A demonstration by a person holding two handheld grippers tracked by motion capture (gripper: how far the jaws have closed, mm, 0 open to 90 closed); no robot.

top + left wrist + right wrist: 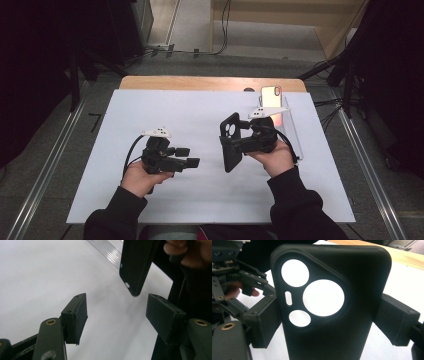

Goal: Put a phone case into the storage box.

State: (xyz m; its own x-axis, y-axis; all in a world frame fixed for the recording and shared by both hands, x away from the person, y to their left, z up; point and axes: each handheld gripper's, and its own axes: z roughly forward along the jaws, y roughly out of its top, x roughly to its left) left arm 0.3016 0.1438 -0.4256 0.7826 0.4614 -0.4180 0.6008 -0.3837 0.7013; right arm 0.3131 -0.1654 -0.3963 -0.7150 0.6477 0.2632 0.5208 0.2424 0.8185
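White tabletop (150, 110), grey floor (55, 150), prob. carpet

Black phone case (342, 315) upright, clamped at its side edges between the right gripper (329, 322) pads; camera cutouts facing the lens, two large round holes, one smaller round, one slim slot; white table (402, 290) showing through them; left gripper (242, 287) beyond at left, a fingertip behind it; wooden table edge (407, 257) far right.
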